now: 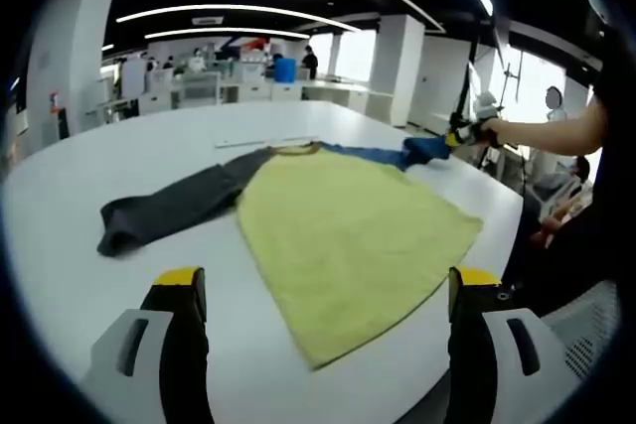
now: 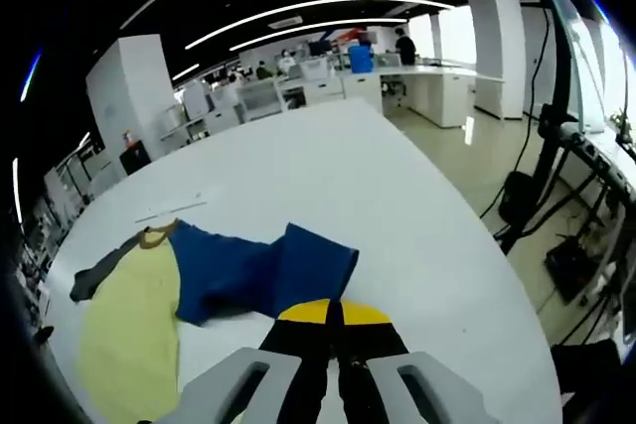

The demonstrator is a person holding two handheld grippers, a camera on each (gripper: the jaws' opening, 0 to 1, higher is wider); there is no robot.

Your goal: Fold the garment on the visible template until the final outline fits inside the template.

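Note:
A long-sleeved garment lies spread on the white table (image 1: 70,245). It has a yellow body (image 1: 348,230), a dark grey sleeve (image 1: 169,208) stretched to the left and a blue sleeve (image 1: 378,156) at the far right. My left gripper (image 1: 328,280) hovers open above the near hem, holding nothing. In the left gripper view my right gripper (image 1: 459,134) is at the blue sleeve's end, held by a person's hand. In the right gripper view the right gripper (image 2: 333,313) is shut on the cuff end of the blue sleeve (image 2: 263,267), with the yellow body (image 2: 129,325) further left.
A thin pale strip (image 1: 266,141) lies on the table just beyond the collar. The table edge (image 1: 502,235) curves close on the right, where the person stands. Office desks and pillars (image 1: 397,67) fill the background, and stands and cables (image 2: 556,215) sit on the floor.

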